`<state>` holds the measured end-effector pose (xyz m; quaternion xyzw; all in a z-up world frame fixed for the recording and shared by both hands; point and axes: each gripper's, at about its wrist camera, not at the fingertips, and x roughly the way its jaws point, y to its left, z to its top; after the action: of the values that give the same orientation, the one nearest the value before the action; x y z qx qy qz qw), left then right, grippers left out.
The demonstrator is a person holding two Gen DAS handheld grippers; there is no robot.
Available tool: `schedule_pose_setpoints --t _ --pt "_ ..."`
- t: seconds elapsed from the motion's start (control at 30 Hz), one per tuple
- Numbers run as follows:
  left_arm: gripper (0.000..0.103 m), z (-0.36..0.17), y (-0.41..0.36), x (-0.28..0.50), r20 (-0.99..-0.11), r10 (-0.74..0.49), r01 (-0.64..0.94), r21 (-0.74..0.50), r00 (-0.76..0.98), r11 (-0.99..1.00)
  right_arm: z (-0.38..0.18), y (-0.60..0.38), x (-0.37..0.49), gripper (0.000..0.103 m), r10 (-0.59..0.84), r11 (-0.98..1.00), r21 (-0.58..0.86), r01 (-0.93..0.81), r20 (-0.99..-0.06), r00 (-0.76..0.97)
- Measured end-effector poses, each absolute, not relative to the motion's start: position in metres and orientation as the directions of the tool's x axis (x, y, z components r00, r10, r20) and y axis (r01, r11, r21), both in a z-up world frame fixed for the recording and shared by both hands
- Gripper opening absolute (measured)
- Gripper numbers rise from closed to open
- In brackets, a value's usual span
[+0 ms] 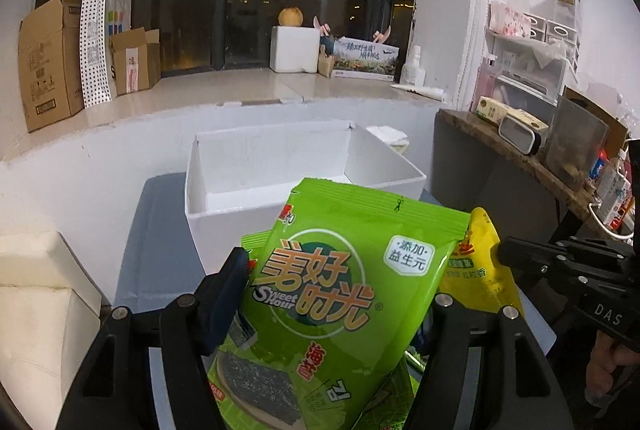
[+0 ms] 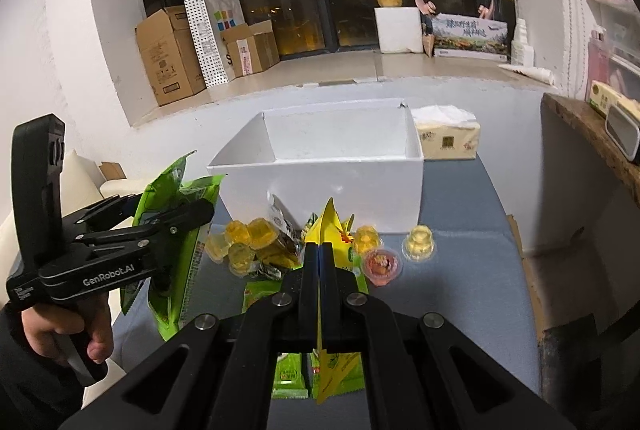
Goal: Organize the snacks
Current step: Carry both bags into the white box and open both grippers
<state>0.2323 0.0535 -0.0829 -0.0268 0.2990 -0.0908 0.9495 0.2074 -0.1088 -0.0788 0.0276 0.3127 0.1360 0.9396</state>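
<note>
Left hand-held gripper clamped on the green seaweed packet, held up off the counter, in front of the white box. Right hand-held gripper closed tight on the yellow pouch edge-on. Jelly cups and other green packets loose on the counter just before the box; tissue pack beside it.

Glossy green foil seaweed snack packet with orange lettering is hanging tilted, lifted clear above the blue-grey tabletop. Flat yellow plastic snack pouch is standing on edge, pointing upward. Open white rectangular cardboard box is sitting upright behind them, interior showing bare. Small clear yellow jelly cups and one red-lidded cup are lying loose before the box's front wall, beside further green packets.
</note>
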Motion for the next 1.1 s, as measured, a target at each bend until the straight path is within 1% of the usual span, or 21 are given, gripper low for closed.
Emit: schedule_pose_setpoints --t 0.17,0.37,0.47,0.63,0.77,0.93,1.1 --pt "0.072 -0.063 0.06 0.254 -0.537 -0.192 0.146 -0.127 0.822 0.981 -0.057 -0.106 0.233 0.0 0.292 0.955 0.128 -0.266 -0.546 0.785" --pt "0.072 -0.044 0.071 0.302 -0.543 -0.21 0.142 -0.165 0.813 0.976 -0.025 -0.104 0.276 0.0 0.317 0.946 0.116 -0.301 -0.512 0.799" --pt "0.072 -0.043 0.072 0.307 -0.547 -0.203 0.138 -0.158 0.812 0.978 -0.015 -0.105 0.291 0.0 0.324 0.944 0.123 -0.305 -0.504 0.801" --pt "0.072 -0.062 0.066 0.292 -0.572 -0.202 0.149 -0.138 0.795 0.979 -0.022 -0.106 0.293 0.0 0.331 0.942 0.127 -0.311 -0.506 0.796" --pt "0.072 -0.07 0.068 0.297 -0.588 -0.2 0.129 -0.161 0.783 0.978 -0.033 -0.107 0.298 0.0 0.339 0.94 0.148 -0.309 -0.53 0.778" --pt "0.072 -0.053 0.068 0.318 -0.584 -0.194 0.123 -0.158 0.788 0.98 -0.032 -0.111 0.309 0.0 0.35 0.936 0.167 -0.31 -0.531 0.771" --pt "0.072 -0.032 0.066 0.362 -0.58 -0.134 0.103 -0.085 0.804 0.991 -0.018 -0.112 0.336 0.0 0.352 0.936 0.169 -0.31 -0.513 0.783"
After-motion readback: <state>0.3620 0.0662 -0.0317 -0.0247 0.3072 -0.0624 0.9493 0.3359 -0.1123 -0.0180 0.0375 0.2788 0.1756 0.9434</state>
